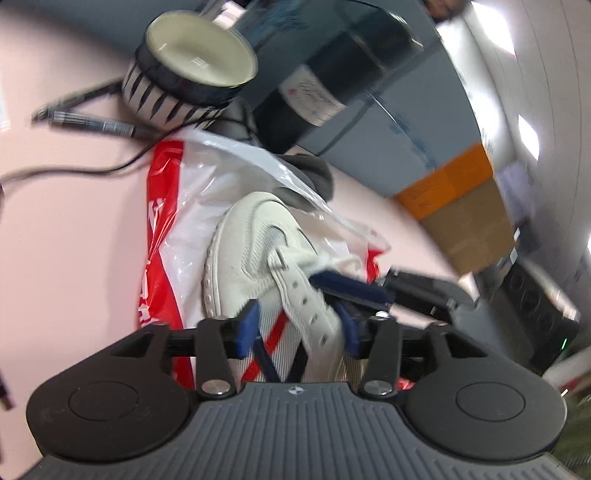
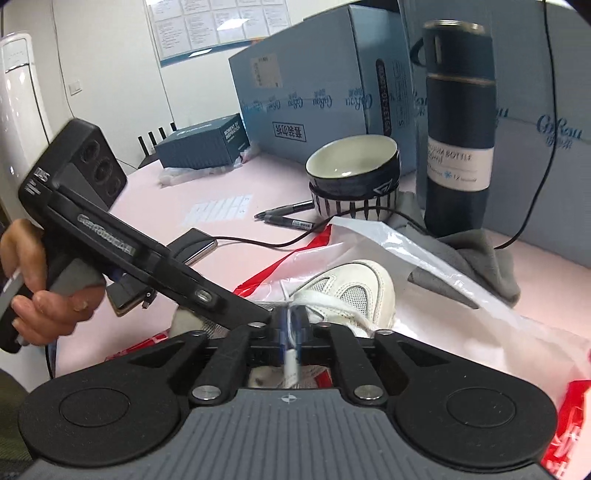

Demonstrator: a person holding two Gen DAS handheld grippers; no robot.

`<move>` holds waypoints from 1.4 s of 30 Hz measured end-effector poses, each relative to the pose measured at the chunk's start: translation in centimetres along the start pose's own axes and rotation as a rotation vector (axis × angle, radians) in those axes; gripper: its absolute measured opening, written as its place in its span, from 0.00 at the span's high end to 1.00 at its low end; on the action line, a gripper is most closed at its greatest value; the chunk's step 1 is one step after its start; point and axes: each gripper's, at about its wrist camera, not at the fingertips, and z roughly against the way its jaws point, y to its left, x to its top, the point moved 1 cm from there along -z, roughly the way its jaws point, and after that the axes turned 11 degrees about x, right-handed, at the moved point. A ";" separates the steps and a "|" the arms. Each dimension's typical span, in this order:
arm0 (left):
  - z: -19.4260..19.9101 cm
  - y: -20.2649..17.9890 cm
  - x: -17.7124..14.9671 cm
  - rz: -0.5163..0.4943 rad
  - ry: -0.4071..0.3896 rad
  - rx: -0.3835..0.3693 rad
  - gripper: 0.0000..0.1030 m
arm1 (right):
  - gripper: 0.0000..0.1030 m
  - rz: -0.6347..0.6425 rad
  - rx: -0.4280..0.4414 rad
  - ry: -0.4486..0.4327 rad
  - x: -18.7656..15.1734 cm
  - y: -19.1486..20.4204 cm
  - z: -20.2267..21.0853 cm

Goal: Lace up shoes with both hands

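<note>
The white leather-and-mesh sneaker point(image 1: 255, 258) lies on a red-and-white plastic bag point(image 1: 166, 236) on the pink desk point(image 1: 74, 221). The left tool point(image 1: 299, 328), spread wide, straddles the eyelet flap at six o'clock, likely steadying it. The right tool point(image 2: 293, 328) pinches the flat white lace point(image 2: 332, 306) so it can be threaded.

Office, looks like. Pink desk point(image 2: 155, 192) piled along its far edge with blue shipping cartons point(image 2: 317, 85), printed schedules point(image 2: 214, 22) pinned on the white wall, router point(image 2: 155, 138) at the far left corner, pens point(image 2: 288, 216) and a charging cable point(image 2: 258, 242) mid-desk.
</note>
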 end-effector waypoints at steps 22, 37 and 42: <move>-0.5 -1.9 -1.0 -0.047 -0.321 0.254 0.64 | 0.63 0.067 -0.029 -0.025 -2.1 3.3 2.3; -0.9 -3.0 -1.3 -0.082 -0.377 0.234 0.97 | 0.57 0.034 -0.032 -0.007 -2.8 3.3 1.8; 0.0 -2.2 -1.2 -0.030 -0.414 0.237 0.97 | 0.56 0.027 -0.034 0.013 -2.9 3.2 1.6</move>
